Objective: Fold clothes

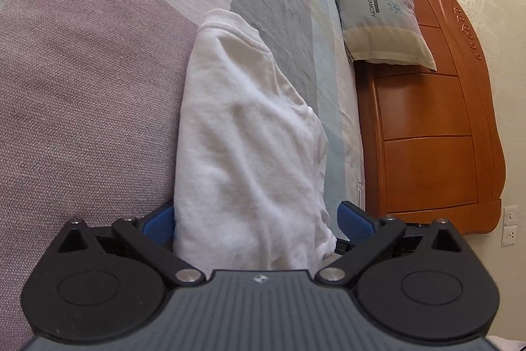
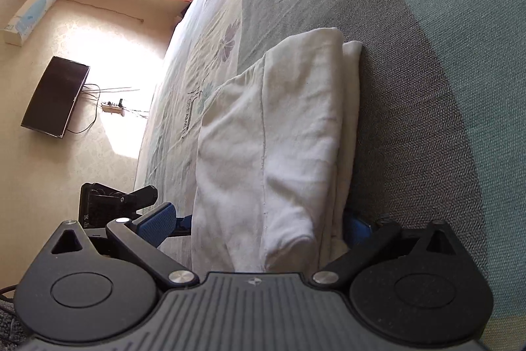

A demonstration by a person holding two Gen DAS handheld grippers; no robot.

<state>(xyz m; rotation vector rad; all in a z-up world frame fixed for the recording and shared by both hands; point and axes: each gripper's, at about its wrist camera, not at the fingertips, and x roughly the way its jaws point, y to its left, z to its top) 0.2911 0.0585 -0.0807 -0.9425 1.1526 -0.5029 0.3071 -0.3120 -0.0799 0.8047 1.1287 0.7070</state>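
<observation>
On the bed (image 1: 82,87), a white shirt (image 1: 250,137) lies folded into a long thick bundle on the patterned cover. In the left wrist view it runs from the camera at 6 o'clock up toward 12 o'clock, and its ribbed collar is at the far end. A pillow (image 1: 378,5) leans on the wooden headboard (image 1: 443,120) at about 2 o'clock. The left gripper (image 1: 256,221) has its blue fingers (image 1: 356,222) spread wide apart. The near end of the shirt sits between them, but the pads do not look like they are squeezing it. In the right wrist view the same shirt (image 2: 279,137) fills the middle, and its folded layers show along the right edge. The right gripper (image 2: 259,224) also looks spread wide. One blue finger (image 2: 157,222) stands clear at 8 o'clock, and the other is mostly hidden behind the cloth, so I think it is not pinching either. The left gripper can be seen just past that clear finger. A dark screen (image 2: 56,97) hangs on the wall at 9 o'clock. I think the fold has just been laid down and both grippers are letting go. Next, I think the hands should back away slowly so the fingers do not drag the layers open. Then they can take a fresh hold for one more fold, or pat the bundle flat.
</observation>
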